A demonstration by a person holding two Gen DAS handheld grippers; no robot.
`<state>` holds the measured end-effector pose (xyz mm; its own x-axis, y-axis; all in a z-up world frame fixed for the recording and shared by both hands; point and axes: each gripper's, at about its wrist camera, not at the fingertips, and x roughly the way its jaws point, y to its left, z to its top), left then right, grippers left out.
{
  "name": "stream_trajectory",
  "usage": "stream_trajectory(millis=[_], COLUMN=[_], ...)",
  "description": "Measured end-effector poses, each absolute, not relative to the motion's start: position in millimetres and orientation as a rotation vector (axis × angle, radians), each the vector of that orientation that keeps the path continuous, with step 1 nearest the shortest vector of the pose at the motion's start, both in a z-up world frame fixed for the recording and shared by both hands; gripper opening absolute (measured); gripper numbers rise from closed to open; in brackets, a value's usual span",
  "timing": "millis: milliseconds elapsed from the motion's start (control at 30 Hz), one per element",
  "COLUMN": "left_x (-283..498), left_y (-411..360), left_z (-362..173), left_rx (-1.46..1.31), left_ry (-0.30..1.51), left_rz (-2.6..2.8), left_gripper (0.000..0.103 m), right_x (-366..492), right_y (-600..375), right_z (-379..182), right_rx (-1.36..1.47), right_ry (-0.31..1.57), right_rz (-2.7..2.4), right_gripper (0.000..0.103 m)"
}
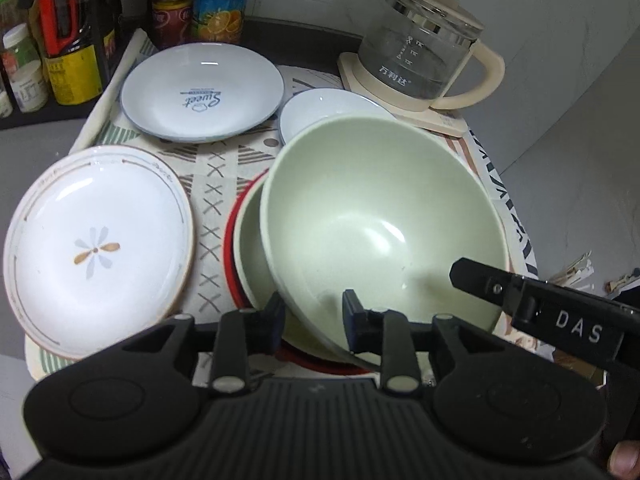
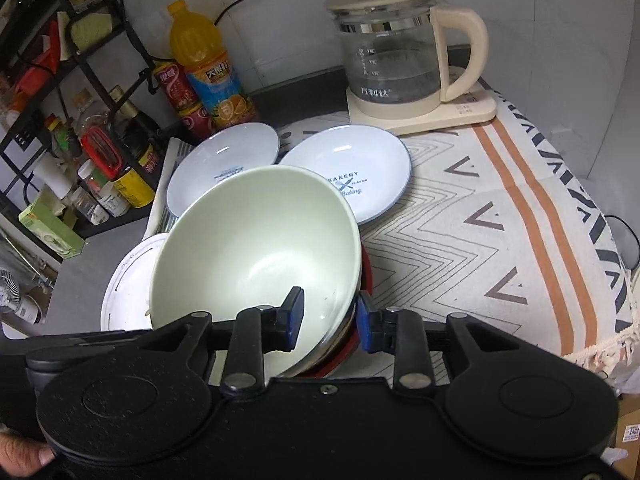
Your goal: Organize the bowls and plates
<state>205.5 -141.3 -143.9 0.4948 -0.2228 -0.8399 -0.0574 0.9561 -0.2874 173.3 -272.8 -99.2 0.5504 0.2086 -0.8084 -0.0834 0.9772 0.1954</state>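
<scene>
- While both tongs sit at the near rim of the top green bowl (image 1: 380, 208), neither pair looks clamped: each has one finger inside the bowl and one outside, with the thin wall in a gap wider than itself
- Left tongs (image 1: 314, 306) straddle the near-left stretch of the rim, and the pads stand apart from the wall, so I judge them slack, not gripping
- Right tongs (image 2: 330, 312) straddle the near-right stretch in the same way, inner finger over the bowl's floor, outer finger beside the stack, again parted and not pressing
- That bowl lies straight ahead of and just below both tongs, equally near to each hand. Being round, it has no long axis to line up with
- It rests askew in a second green bowl (image 1: 250, 248), which sits on a red dish (image 1: 232, 256), on the cloth-covered counter (image 2: 500, 200). It is shifted toward the right-hand side and not seated flush
- Next move, as I judge it, turns on that tilt: either the tongs back straight off the rim toward the person, or they close again to nudge the bowl level
- Flower plate (image 1: 96, 240) lies just left of the stack. Two blue-rimmed plates (image 2: 352, 168) lie beyond it, unstacked, and the left hand is the nearer one to the flower plate
</scene>
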Motion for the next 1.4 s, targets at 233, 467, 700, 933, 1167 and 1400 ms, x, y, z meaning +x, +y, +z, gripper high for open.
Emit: stream_trajectory(millis=[233, 467, 700, 933, 1167, 1400], left_x=[213.4, 214.4, 220.7, 224.6, 223.0, 222.4], left_y=[-132.7, -117.1, -91.6, -57.9, -24.5, 5.3], left_z=[-136.1, -128.6, -120.7, -114.3, -114.5, -114.9], left_rx=[-0.227, -0.225, -0.247, -0.275, -0.288, -0.309], left_ry=[1.041, 1.013, 0.995, 0.995, 0.998, 1.003], left_rz=[-0.086, -0.057, -0.038, -0.016, 0.019, 0.044], left_gripper=[0.049, 0.065, 0.078, 0.082, 0.083, 0.083], right_x=[174.0, 176.4, 186.8, 199.0, 206.5, 215.8], right_y=[-277.5, -275.2, -254.1, -231.6, -205.0, -178.3], right_z=[-94.7, -85.9, -81.1, -75.9, -73.9, -78.1], right_rx=[0.184, 0.184, 0.169, 0.176, 0.170, 0.172], right_ry=[0.967, 0.946, 0.932, 0.909, 0.899, 0.906], right_rz=[0.124, 0.127, 0.154, 0.165, 0.187, 0.196], right_gripper=[0.057, 0.075, 0.091, 0.103, 0.103, 0.103])
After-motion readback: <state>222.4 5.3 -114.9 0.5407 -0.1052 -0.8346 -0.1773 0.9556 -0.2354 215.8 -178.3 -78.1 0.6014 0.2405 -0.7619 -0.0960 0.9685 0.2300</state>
